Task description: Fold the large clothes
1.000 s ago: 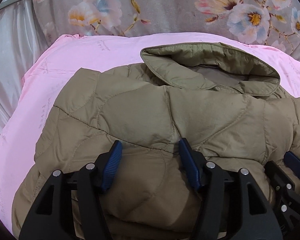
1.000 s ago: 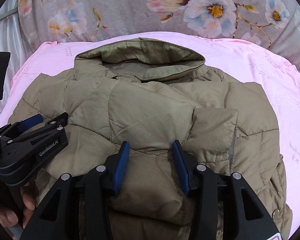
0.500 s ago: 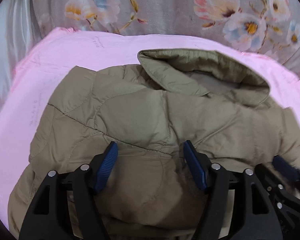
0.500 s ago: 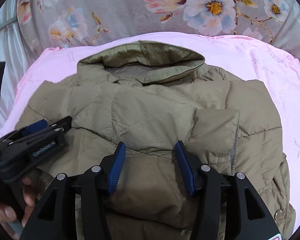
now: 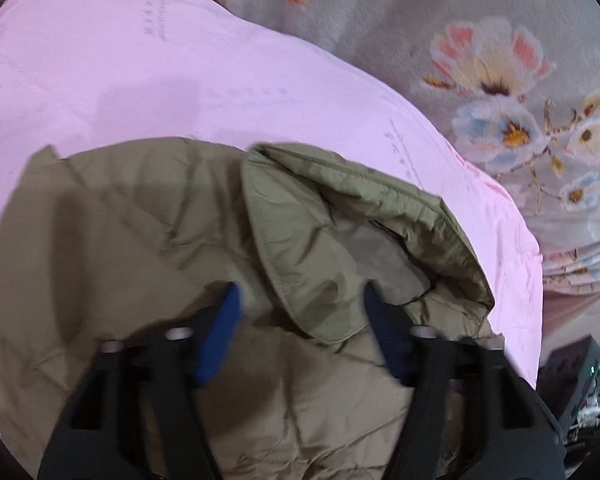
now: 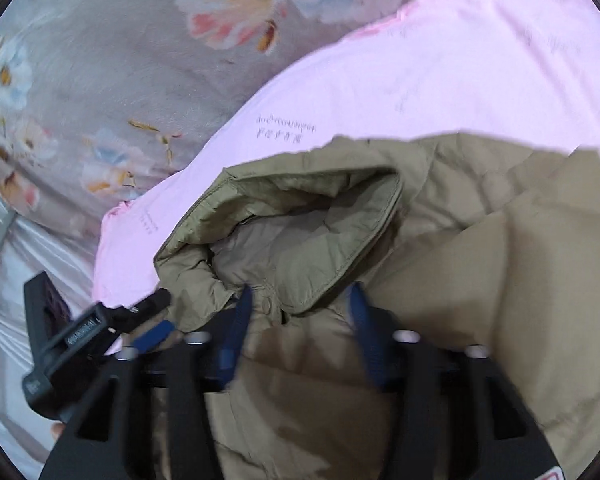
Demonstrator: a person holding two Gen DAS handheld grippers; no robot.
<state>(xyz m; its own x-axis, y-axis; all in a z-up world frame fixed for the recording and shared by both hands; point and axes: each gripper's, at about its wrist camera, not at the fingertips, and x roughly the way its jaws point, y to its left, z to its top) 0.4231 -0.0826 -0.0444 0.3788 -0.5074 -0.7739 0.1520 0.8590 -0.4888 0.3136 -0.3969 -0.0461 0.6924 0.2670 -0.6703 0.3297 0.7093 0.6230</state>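
Both tools' jaws are closing, pads apart, with jacket fabric between them. Only the right wrist view shows the left tool at eight o'clock; the left wrist view shows its own left tool alone. A khaki quilted jacket lies on a pink sheet over a floral blanket, its collar at twelve o'clock of the right tool.
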